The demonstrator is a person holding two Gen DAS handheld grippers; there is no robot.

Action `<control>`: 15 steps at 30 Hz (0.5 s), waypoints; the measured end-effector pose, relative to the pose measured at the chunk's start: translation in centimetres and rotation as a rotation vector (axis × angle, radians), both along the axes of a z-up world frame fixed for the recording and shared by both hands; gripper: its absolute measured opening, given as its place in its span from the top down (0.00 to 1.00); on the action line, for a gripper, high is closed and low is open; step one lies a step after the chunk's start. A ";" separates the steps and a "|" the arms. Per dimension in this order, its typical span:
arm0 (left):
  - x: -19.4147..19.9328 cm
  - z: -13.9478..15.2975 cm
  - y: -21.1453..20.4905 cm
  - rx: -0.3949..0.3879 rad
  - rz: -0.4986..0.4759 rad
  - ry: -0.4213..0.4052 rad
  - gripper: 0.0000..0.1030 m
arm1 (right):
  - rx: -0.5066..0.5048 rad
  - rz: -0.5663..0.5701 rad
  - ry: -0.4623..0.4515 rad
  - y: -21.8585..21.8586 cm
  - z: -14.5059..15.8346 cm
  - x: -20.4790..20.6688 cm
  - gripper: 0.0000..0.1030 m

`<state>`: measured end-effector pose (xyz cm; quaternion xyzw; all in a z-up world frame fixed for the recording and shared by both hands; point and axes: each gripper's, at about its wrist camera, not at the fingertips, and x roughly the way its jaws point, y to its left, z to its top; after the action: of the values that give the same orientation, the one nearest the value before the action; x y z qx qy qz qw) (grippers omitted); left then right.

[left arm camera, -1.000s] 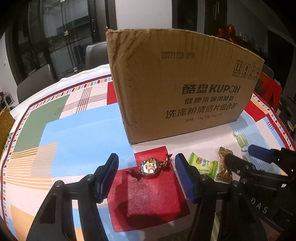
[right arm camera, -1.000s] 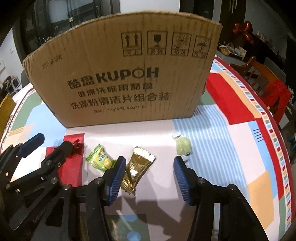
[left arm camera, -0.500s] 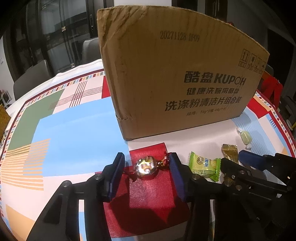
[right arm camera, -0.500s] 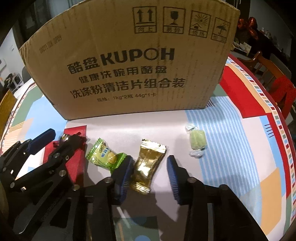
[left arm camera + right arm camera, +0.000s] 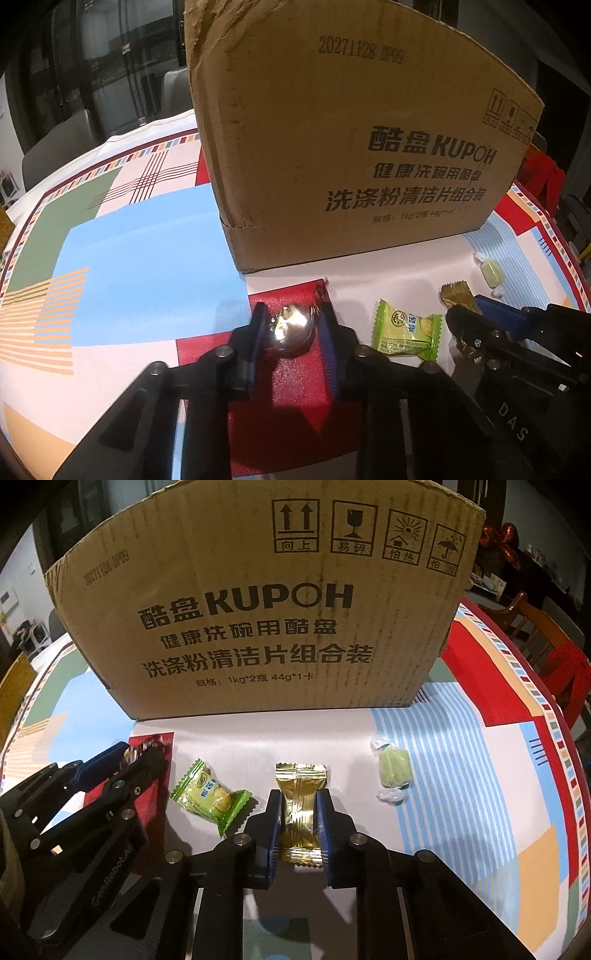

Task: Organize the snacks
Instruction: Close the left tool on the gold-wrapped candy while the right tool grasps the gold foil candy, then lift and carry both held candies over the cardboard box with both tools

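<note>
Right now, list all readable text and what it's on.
"酷盘KUPOH", "健康洗碗用酷盘", "洗涤粉清洁片组合装", "规格: 1kg*2瓶 44g*1卡", "向上", "易碎", "怕热": cardboard box.
"20271128 DP09": box, top left corner.
"DAS": right gripper.
"GenRobot.AI": left gripper.
Green snack packet: print too small.

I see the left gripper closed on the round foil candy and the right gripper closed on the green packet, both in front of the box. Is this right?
One thing is wrong. The right gripper is closed on the gold packet, not the green packet, which lies free on the table to its left, as the right wrist view shows. The left gripper is indeed closed on the foil candy, in front of the box.
</note>
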<state>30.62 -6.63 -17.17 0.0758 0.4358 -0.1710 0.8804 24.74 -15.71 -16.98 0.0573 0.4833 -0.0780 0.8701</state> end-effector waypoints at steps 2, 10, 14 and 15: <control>-0.1 0.0 0.0 0.000 0.001 -0.002 0.75 | 0.002 -0.002 -0.003 -0.4 0.0 0.1 0.81; -0.7 0.4 0.0 -0.001 0.006 -0.012 0.75 | 0.002 -0.005 -0.026 -0.8 0.7 -0.1 0.81; -1.0 0.9 0.2 -0.002 0.013 -0.020 0.75 | 0.003 -0.005 -0.039 -0.7 1.2 -0.3 0.81; -1.1 1.1 0.2 -0.003 0.014 -0.022 0.75 | 0.004 -0.004 -0.042 -0.7 1.3 -0.4 0.81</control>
<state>29.55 -6.41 -16.10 0.0732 0.4263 -0.1644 0.8865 24.38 -16.42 -15.66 0.0615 0.4649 -0.0777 0.8798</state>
